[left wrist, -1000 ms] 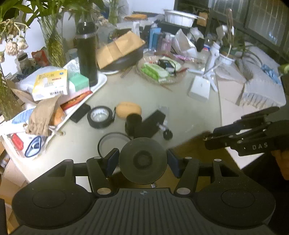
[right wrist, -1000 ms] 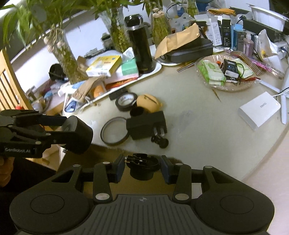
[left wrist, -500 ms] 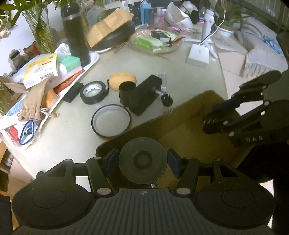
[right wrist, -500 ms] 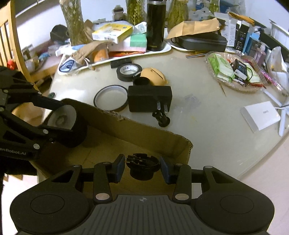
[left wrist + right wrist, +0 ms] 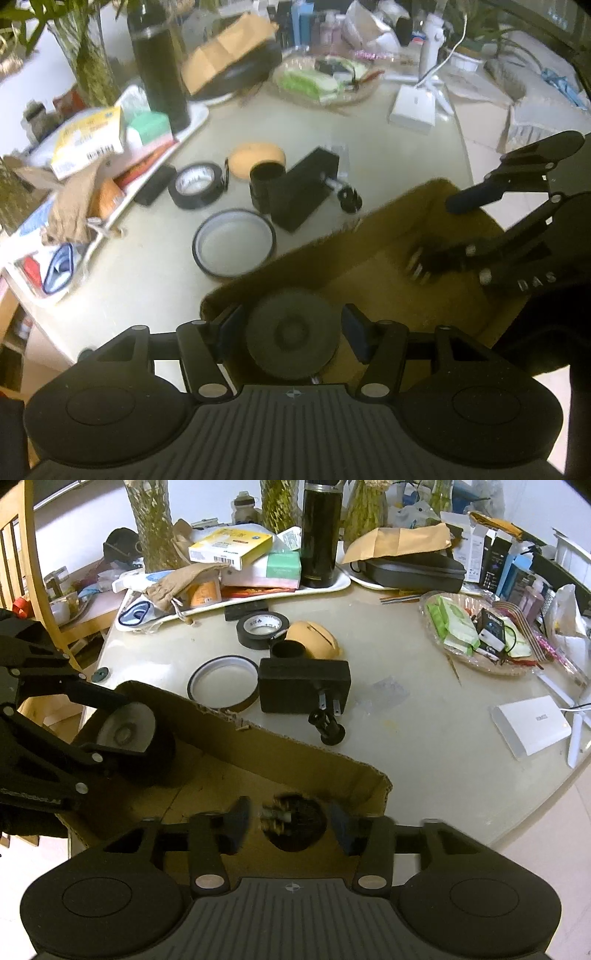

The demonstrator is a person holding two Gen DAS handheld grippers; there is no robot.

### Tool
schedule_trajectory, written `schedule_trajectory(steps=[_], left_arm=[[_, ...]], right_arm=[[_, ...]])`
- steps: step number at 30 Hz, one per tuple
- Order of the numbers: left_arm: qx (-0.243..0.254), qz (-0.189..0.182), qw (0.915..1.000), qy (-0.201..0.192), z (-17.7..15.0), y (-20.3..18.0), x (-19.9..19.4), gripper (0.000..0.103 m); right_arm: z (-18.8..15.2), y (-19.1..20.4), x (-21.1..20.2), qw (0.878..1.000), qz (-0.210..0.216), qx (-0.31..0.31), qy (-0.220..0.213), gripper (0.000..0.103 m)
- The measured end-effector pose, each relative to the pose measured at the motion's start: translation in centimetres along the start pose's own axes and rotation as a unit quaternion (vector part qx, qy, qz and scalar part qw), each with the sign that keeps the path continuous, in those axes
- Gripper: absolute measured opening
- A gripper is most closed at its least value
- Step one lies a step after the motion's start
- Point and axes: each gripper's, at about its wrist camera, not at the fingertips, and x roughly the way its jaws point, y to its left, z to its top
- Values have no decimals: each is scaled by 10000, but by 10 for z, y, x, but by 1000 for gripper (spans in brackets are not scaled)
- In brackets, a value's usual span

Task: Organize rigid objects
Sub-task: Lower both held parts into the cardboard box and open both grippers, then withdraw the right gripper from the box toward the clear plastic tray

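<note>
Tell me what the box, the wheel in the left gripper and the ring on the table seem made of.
Box: brown corrugated cardboard, matte, with a ragged, frayed rim. Wheel: probably black rubber or plastic, dull, with a moulded hub. Ring: thin, black, glossy rim, possibly plastic or tape; unclear.

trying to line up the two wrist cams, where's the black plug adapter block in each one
Left wrist view: the black plug adapter block lies above centre, angled, just beyond the cardboard box edge.
Right wrist view: it sits centre, prongs facing the box wall.
Shared landmark: the black tape roll, beyond and left of the block in both.
</note>
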Motion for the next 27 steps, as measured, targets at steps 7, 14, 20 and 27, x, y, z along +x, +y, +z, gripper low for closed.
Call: schedule_trajectory(steps=[7,14,20,27], left_arm=[[-135,160,9996,-198,4,3,-9,73],[-426,337,9975,-442,3,12,-20,73],[-575,392,9957,-607,0,18,-32,74],[-750,285,9933,-830,-4,29,-41,74]], right_arm=[[3,2,-11,9995,-117,19,-292,103],[1,-4,-19,9991,-137,261,-308,103],[-3,-16,-26,9975,-202,603,-311,103],[-5,-30,-31,9939,-254,1014,-339,103]])
